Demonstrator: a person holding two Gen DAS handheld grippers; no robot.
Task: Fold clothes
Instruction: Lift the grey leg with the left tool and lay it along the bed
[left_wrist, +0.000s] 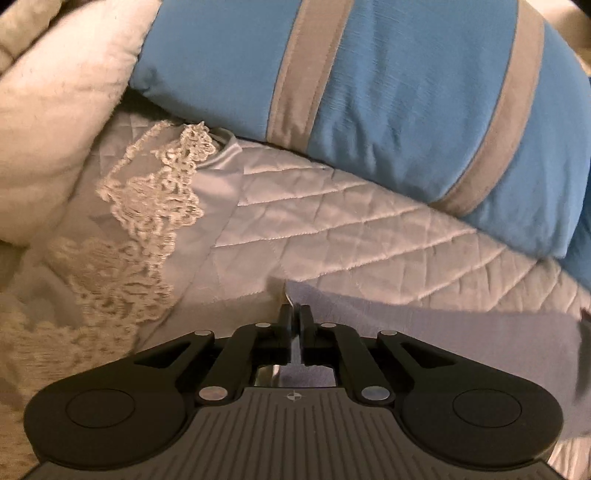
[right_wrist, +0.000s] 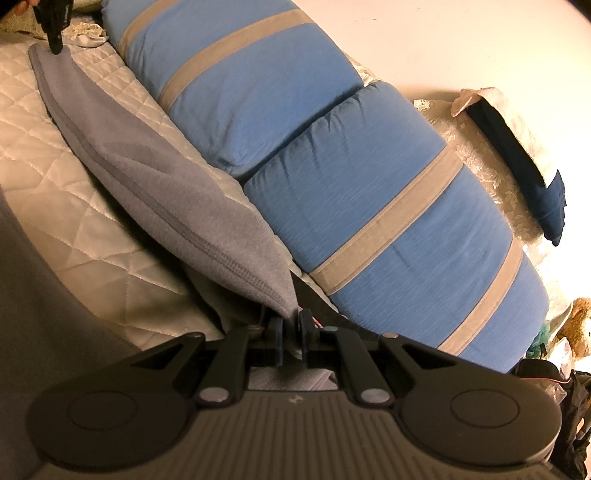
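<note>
Clearly soft, light, floppy grey garment (right_wrist: 155, 177) w/ ribbed hem: both grippers clamped on it, right gripper (right_wrist: 291, 325) one corner, left gripper (left_wrist: 294, 317) the other; keep taut.

Warm yellow light over a bed with a cream quilted cover (right_wrist: 92, 206), lace trim (left_wrist: 147, 206) at its edge, 2 blue pillows (right_wrist: 369, 206) with tan stripes, a plain pale wall (right_wrist: 461, 44) behind.
</note>
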